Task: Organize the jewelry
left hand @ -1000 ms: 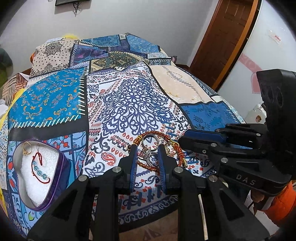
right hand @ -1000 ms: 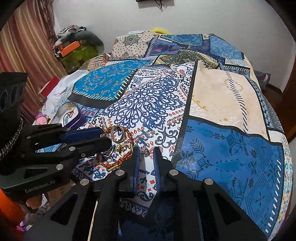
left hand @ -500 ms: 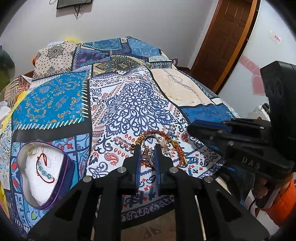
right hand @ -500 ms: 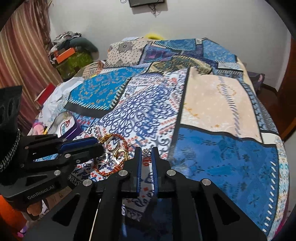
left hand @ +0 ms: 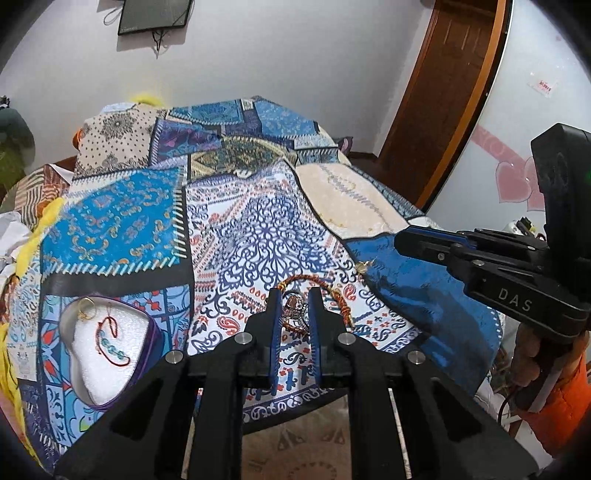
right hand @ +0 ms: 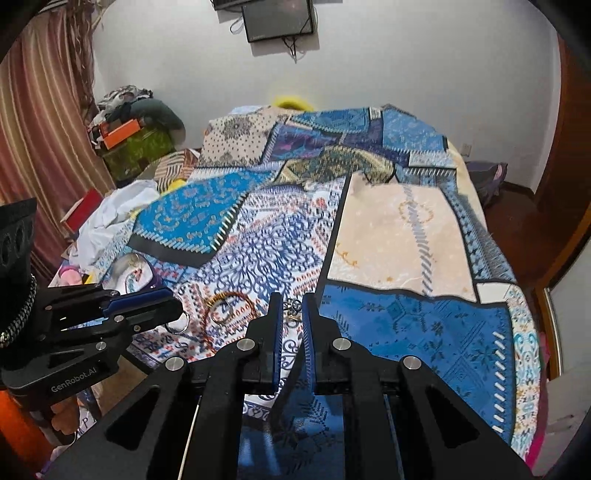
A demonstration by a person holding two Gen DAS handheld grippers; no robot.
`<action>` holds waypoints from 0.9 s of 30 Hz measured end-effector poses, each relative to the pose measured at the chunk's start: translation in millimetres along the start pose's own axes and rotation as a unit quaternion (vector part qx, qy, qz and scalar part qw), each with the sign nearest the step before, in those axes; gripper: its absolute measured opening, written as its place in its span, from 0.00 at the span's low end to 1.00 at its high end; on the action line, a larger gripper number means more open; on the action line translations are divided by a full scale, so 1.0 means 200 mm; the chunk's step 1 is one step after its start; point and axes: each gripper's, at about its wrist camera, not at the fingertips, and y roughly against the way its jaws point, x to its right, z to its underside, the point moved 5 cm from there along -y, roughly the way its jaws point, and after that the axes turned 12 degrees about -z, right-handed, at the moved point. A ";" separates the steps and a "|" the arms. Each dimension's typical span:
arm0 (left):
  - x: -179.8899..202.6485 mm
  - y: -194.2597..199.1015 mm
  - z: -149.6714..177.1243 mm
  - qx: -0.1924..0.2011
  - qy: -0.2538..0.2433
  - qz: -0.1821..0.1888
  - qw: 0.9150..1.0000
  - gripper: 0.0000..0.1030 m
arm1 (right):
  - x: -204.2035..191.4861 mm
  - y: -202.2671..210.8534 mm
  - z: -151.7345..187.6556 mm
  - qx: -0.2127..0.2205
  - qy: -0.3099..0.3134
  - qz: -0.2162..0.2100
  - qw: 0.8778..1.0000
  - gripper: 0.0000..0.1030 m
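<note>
My left gripper point(left hand: 294, 295) is shut on a silver ring point(left hand: 296, 310), held just above the red-orange braided bracelet point(left hand: 334, 291) on the patchwork bedspread. In the right wrist view the ring point(right hand: 177, 325) hangs at the left gripper's tip. My right gripper point(right hand: 293, 301) is closed on a small gold and silver chain piece point(right hand: 293, 309); in the left wrist view a small gold piece point(left hand: 364, 265) shows below its tip. A purple heart-shaped box point(left hand: 107, 350) with white foam lies at the left, holding a gold ring point(left hand: 85, 309) and a red beaded bracelet point(left hand: 110, 341).
The bedspread point(left hand: 258, 229) ends at the near edge below both grippers. A wooden door point(left hand: 443, 96) stands to the right. Clothes and boxes point(right hand: 129, 140) pile up by the curtain at the left. A wall screen point(right hand: 279, 18) hangs above the bed.
My left gripper closed on the silver ring and lifted it off the pile. My right gripper narrowed onto the small chain piece. Both have risen and tilted back.
</note>
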 end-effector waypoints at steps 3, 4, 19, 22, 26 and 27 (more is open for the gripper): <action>-0.01 0.05 -0.01 0.010 0.003 -0.001 1.000 0.12 | -0.03 0.03 -0.02 0.010 0.005 -0.001 1.000 0.09; -0.01 0.06 -0.01 0.013 0.004 -0.002 1.000 0.12 | -0.05 0.04 -0.03 0.013 0.008 -0.005 1.000 0.09; -0.13 0.19 0.02 0.027 0.029 -0.014 0.999 0.12 | -0.13 0.08 0.02 0.009 0.011 -0.010 1.000 0.09; -0.18 0.23 0.01 0.037 0.037 -0.021 0.998 0.12 | -0.17 0.09 0.00 0.016 0.018 -0.012 1.000 0.09; -0.25 0.28 0.01 0.048 0.044 -0.033 0.997 0.12 | -0.26 0.08 -0.05 0.027 0.025 -0.025 0.999 0.09; -0.27 0.29 0.01 0.051 0.046 -0.035 0.997 0.12 | -0.28 0.08 -0.06 0.030 0.027 -0.030 0.999 0.09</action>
